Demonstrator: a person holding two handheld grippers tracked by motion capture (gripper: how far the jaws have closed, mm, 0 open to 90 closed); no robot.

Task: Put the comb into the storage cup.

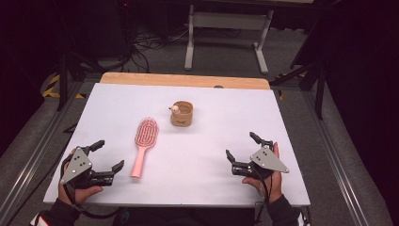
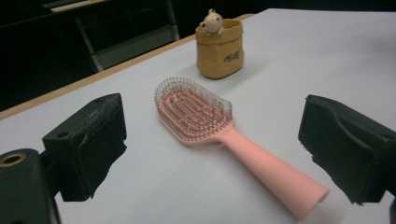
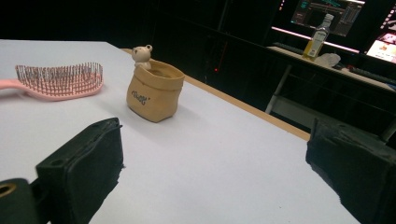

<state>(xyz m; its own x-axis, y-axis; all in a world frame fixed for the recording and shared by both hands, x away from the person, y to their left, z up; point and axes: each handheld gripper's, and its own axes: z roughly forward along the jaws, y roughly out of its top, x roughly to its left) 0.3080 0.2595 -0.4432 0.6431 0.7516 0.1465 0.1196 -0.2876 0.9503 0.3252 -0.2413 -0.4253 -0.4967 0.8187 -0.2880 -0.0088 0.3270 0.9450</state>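
The pink plastic paddle hairbrush [image 1: 143, 143] lies flat on the white table top [image 1: 202, 155], bristles up, its oval head toward the far side and its straight handle pointing back toward me. In my left gripper view the head [image 2: 194, 109] shows rows of thin pins with pale tips, and the handle runs down to the right, ending between my two black jaws without touching either.

Just beyond the brush head, a little to the right, stands a small tan pot shaped like a rolled-down paper bag [image 1: 181, 114], upright, with a tiny cream bear figure [image 3: 141, 55] on its rim and dark lettering on its side. Brush and pot are near each other but apart.

My left gripper [image 1: 107, 157] sits at the near left of the table, just left of the brush handle, jaws spread wide and holding nothing. My right gripper [image 1: 243, 146] sits at the near right, well apart from both things, jaws likewise wide apart and empty.

Past the far wooden edge of the table [image 1: 183, 80] stands a pale metal frame [image 1: 226, 28] on the grey floor.
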